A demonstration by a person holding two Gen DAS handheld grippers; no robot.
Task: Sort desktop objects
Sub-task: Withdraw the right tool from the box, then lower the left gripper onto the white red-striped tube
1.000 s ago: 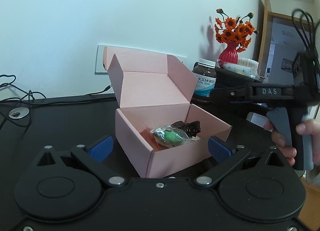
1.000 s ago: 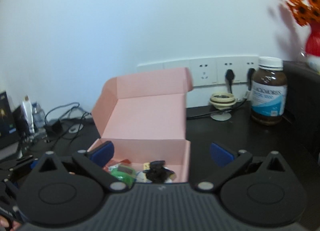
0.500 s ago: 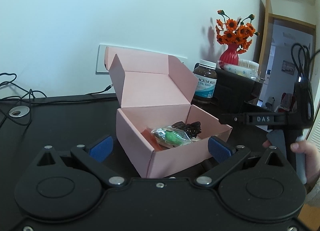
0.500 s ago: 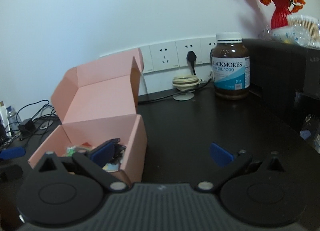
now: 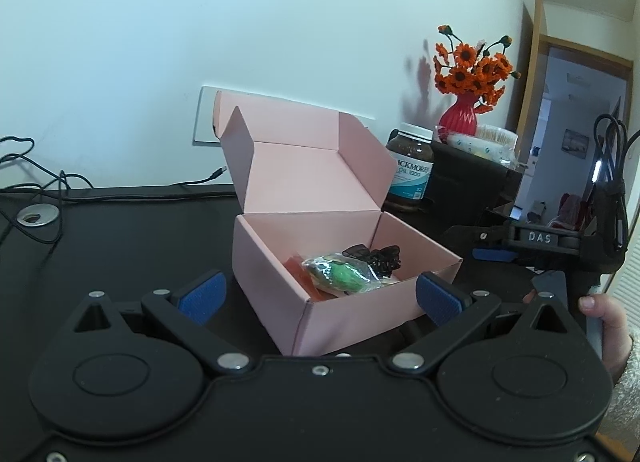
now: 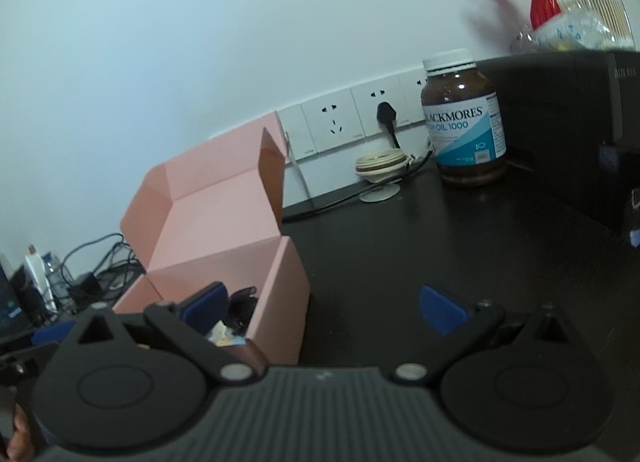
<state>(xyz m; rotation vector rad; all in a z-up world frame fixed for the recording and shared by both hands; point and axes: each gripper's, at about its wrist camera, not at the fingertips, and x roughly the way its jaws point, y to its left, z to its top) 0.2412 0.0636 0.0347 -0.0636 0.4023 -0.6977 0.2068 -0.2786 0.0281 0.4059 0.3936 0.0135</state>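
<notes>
We see the pink box (image 5: 344,258) standing open on the black bench (image 5: 120,230), lid up, with a green packet (image 5: 340,276), a black hair clip (image 5: 376,258) and something orange, hard to make out, inside. Our left hand-held gripper (image 5: 320,296) hangs before the box with its jaws spread wide and empty. Our right hand-held gripper (image 6: 324,304) is just as wide and empty, beside the box, facing the brown supplement bottle (image 6: 464,118).

Black tongs (image 5: 318,296), blue pads (image 5: 202,296), silver screws.
</notes>
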